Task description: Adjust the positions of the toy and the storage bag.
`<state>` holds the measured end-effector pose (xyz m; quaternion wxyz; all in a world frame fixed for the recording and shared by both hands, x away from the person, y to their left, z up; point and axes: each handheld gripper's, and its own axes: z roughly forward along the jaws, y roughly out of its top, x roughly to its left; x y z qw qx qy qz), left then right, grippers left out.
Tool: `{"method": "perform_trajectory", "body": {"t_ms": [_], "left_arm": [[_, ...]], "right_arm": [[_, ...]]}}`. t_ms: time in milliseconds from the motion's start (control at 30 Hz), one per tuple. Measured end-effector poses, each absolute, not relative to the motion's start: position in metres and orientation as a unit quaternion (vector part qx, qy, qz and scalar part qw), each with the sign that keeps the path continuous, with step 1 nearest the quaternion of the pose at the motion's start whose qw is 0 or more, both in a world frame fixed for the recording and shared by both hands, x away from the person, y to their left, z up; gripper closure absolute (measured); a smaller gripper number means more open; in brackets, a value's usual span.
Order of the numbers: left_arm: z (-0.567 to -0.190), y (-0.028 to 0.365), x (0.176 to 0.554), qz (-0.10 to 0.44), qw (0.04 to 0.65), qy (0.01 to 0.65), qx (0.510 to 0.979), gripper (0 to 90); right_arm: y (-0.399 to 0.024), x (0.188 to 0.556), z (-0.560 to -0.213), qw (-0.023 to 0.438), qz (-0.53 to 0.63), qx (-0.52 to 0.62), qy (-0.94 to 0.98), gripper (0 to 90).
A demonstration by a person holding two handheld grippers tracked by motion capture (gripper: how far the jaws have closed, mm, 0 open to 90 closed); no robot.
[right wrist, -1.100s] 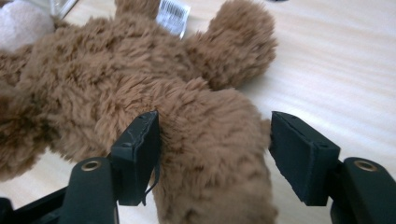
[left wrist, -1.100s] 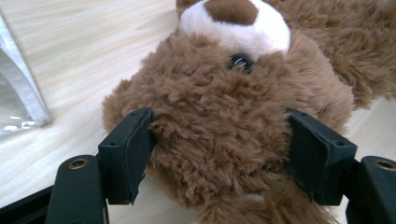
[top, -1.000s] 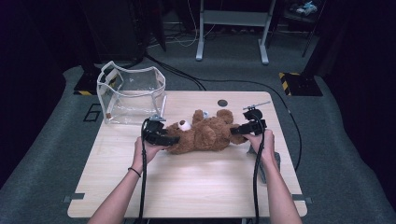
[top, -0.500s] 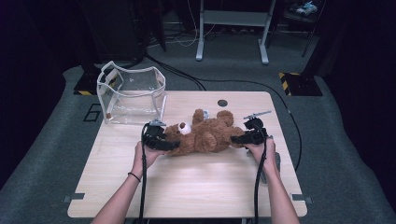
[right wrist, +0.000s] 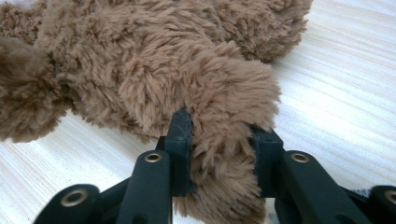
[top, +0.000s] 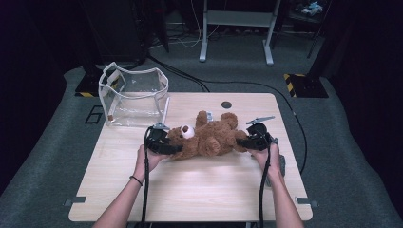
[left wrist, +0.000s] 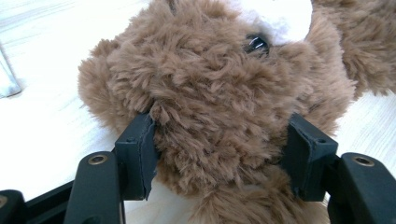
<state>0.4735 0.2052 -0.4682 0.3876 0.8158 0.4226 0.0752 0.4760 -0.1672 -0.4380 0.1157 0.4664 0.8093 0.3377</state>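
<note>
High view: a brown plush teddy bear (top: 206, 137) lies on its back across the middle of the pale wooden table (top: 190, 194), head toward the person's left, legs toward the right. The left gripper (top: 164, 142) meets the head and the right gripper (top: 247, 140) meets a leg; the jaw contact itself is too small to read here. A clear plastic zip pouch with white trim (top: 135, 97) stands open at the table's far left corner, apart from the bear.

Left gripper view: the two black jaws have just been closing and now press into the fur on either side of the bear's head (left wrist: 219, 93), still fairly wide apart because the head fills the gap. A black eye and the white muzzle show above the grip.

Right gripper view: the jaws have just been closing sharply and now pinch the bear's leg (right wrist: 224, 107), the pile bulging over both pads; the torso lies beyond on the table.
</note>
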Motion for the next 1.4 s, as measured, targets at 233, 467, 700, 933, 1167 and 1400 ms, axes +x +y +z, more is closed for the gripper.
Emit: {"method": "perform_trajectory", "body": {"t_ms": [233, 467, 700, 933, 1167, 1400], "left_arm": [[-0.47, 0.207, 0.476, 0.074, 0.388, 0.423, 0.815, 39.6], [-0.472, 0.206, 0.476, 0.072, 0.389, 0.419, 0.817, 56.8], [-0.471, 0.203, 0.474, 0.098, 0.397, 0.405, 0.818, 72.1], [-0.466, 0.202, 0.476, 0.125, 0.414, 0.396, 0.81, 74.5], [-0.457, 0.202, 0.484, 0.147, 0.422, 0.381, 0.809, 75.2], [-0.453, 0.201, 0.492, 0.147, 0.426, 0.378, 0.809, 75.6]], "right_arm": [[-0.166, 0.475, -0.437, 0.13, 0.342, 0.462, 0.808, 68.9], [-0.166, 0.476, -0.438, 0.133, 0.347, 0.464, 0.804, 68.9], [-0.166, 0.475, -0.439, 0.137, 0.352, 0.464, 0.801, 70.8], [-0.168, 0.469, -0.431, 0.16, 0.367, 0.46, 0.792, 73.7], [-0.169, 0.456, -0.419, 0.172, 0.386, 0.457, 0.783, 75.1], [-0.165, 0.442, -0.407, 0.184, 0.398, 0.454, 0.776, 76.3]]}}
